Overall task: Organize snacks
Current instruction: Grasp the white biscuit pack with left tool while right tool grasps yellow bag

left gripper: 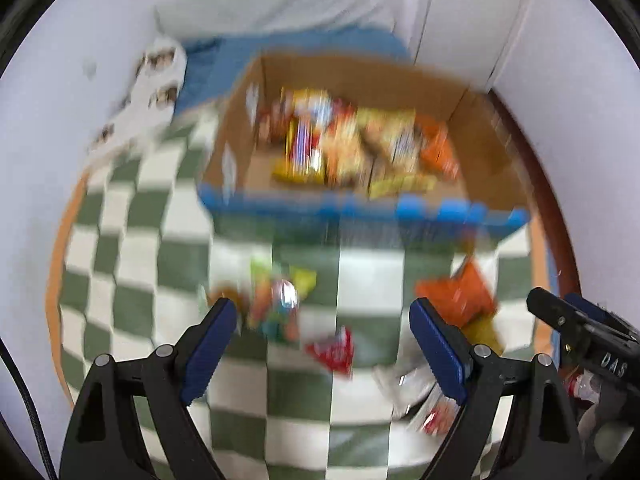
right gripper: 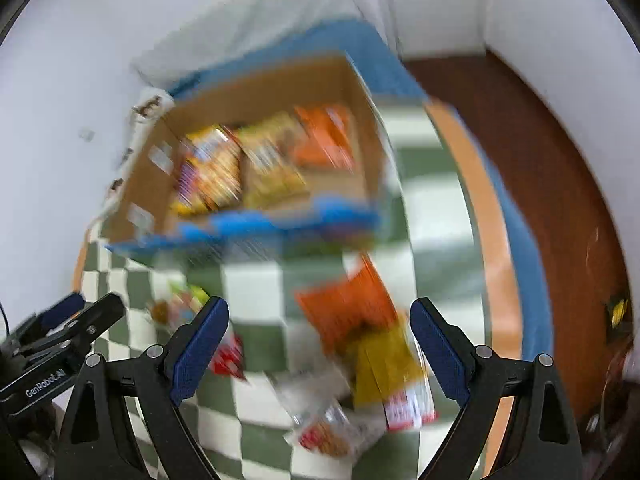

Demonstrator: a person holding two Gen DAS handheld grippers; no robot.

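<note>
The orange packet (right gripper: 348, 304) is your nearest candidate: in the right wrist view it lies flat on the checkered cloth (right gripper: 256, 292), between the fingers of your right tool (right gripper: 320, 344), with a yellow packet (right gripper: 380, 364) touching it at its 5 o'clock edge. Expect it to be light, soft and puffed with air, with a slick film skin that crinkles and slides. Take it across a flat seam or a corner, not the plump middle, and squeeze gently; whatever is inside probably crushes easily.

Your right tool is spread wide and holds nothing. Your left tool (left gripper: 322, 344) is the same, jaws wide apart and empty, hovering over a small multicoloured packet (left gripper: 276, 308) and a little red one (left gripper: 334, 350) at its 4 o'clock. Both look feather-light and easy to flick away, so come straight down on them.

A clear wrapper (right gripper: 332, 428) sits at 6 o'clock from the orange packet; blur hides what is in it.

At 12 o'clock stands the cardboard box (left gripper: 492, 160) with a blue front edge, already holding a row of yellow and orange packets (left gripper: 360, 140), so I judge the sorting is partly done.

Everything sits on the cloth-covered counter (right gripper: 456, 160), against a white wall (left gripper: 60, 80); dark brown floor (right gripper: 560, 200) runs along its 3 o'clock side.
</note>
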